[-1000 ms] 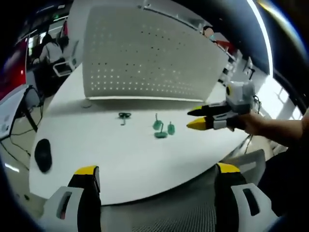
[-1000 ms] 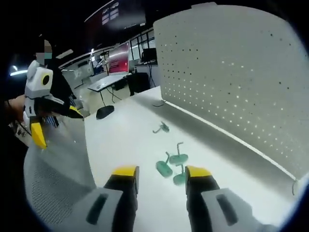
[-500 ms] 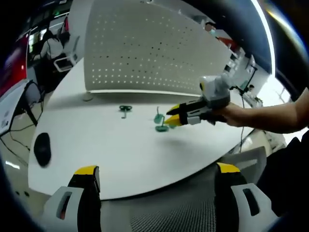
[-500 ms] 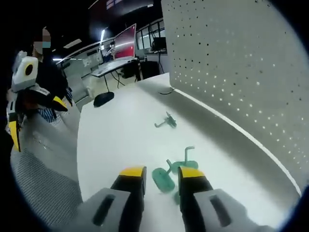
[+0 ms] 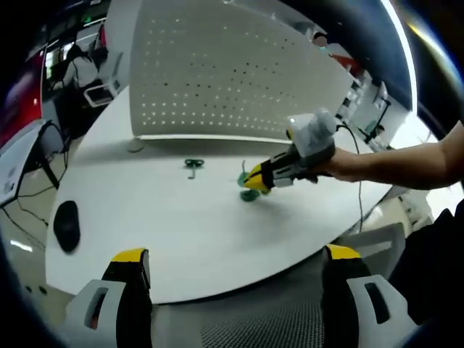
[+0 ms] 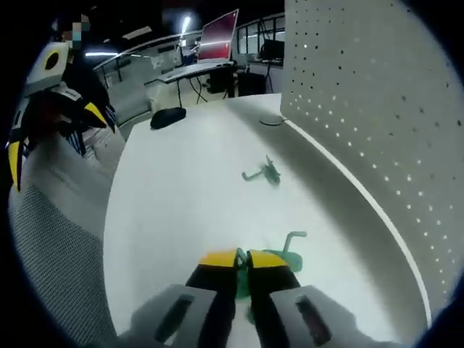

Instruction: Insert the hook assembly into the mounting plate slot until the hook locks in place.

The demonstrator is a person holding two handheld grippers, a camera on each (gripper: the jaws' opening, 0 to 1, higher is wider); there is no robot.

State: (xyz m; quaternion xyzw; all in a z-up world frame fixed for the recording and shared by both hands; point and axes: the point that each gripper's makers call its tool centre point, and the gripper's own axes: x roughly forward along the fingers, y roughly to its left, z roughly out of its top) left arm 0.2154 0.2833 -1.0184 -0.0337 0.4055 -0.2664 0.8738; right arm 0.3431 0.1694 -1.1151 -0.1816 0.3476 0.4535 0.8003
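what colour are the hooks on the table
Green; the lone hook shows it best in the right gripper view.

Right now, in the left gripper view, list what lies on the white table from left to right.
Black mouse → lone green hook → right claw closed on the green hook cluster.

No legible text, label, brand, number or sign anywhere in either view.

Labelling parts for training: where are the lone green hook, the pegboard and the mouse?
Hook (image 6: 262,173), right gripper view, its middle.
Pegboard (image 5: 217,80), left gripper view, its perforated face.
Mouse (image 5: 67,226), left gripper view, its top.
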